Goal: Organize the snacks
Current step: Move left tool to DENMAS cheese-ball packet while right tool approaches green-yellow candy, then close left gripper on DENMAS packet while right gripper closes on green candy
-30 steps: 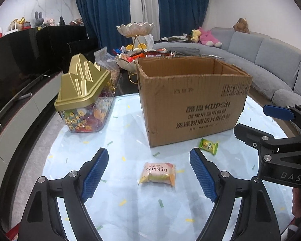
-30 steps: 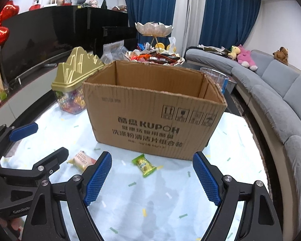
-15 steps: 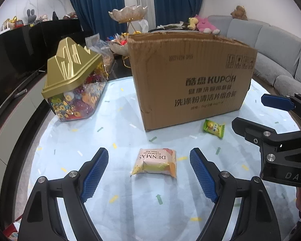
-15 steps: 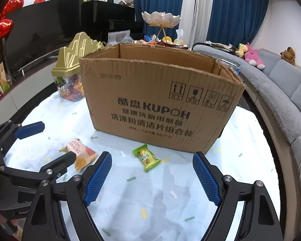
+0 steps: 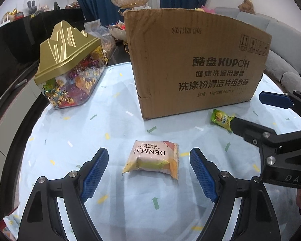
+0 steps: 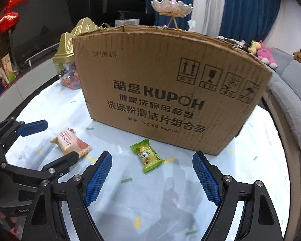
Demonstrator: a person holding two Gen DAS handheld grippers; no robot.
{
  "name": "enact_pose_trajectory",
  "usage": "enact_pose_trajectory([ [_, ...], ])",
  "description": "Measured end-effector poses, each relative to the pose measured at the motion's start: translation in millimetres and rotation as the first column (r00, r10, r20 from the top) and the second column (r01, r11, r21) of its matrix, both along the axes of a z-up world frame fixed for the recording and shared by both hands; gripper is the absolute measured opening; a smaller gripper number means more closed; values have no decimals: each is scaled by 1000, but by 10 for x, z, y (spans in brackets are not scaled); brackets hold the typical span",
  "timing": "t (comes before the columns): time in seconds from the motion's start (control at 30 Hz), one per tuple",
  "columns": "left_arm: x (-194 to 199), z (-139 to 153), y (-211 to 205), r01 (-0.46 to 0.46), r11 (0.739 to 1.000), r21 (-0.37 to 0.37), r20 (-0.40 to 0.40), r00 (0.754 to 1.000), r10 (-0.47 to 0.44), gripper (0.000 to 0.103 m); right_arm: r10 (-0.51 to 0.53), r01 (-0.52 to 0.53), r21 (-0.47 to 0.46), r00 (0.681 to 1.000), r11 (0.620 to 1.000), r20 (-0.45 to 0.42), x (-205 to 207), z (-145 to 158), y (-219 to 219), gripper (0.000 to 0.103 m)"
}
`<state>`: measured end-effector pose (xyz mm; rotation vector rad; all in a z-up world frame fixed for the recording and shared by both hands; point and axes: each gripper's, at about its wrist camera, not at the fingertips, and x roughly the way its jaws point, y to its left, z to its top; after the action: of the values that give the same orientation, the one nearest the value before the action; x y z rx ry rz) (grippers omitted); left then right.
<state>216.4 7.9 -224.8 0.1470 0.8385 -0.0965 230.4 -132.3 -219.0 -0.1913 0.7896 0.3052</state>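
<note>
I had both tools poised above the tabletop (image 5: 56,132), each lined up on its own snack. The left hand-held gripper (image 5: 148,170) stood wide open and empty, with the pink DENMAS packet (image 5: 153,159) lying flat just ahead of it, centred between the blue pads (image 5: 95,172) and touching neither. The right hand-held gripper (image 6: 152,175) was likewise wide open and held nothing; the green candy (image 6: 147,157) lay just beyond its tips, a little toward its left pad and skewed across the line of the fingers. To do the pick well, I judged each tool should come down until the pads bracket the wrapper's body rather than its crimped ends, then close gently, since both wrappers look soft and slippery. The right one wanted a small shift left, perhaps a slight roll to suit the candy's angle. The cardboard box (image 6: 170,92) stood beyond both snacks, its front wall facing me, so I could not see inside or tell what it held. In the left view, the right tool covered one end of the candy, and the gold-lidded jar (image 5: 70,70) sat off to the left, partly hidden behind the box in the right view.
</note>
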Motion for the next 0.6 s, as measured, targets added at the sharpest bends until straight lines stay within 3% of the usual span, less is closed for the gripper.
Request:
enact_pose_trajectory([
  [0.17,67,-78,-49,1,1000,5,-25,1000,-1,83,50,-50,5,999,999,-8,83,-71,-13,82],
  [0.4,155,-177,-77,-29,999,17,-59,998,30,81,121,-121,6,991,993,-54,211,-210,19,66],
  [0.6,216,-206,-35,-39,999,-2,-70,997,39,75,146,-145,10,985,989,-89,330,-302,62,60],
])
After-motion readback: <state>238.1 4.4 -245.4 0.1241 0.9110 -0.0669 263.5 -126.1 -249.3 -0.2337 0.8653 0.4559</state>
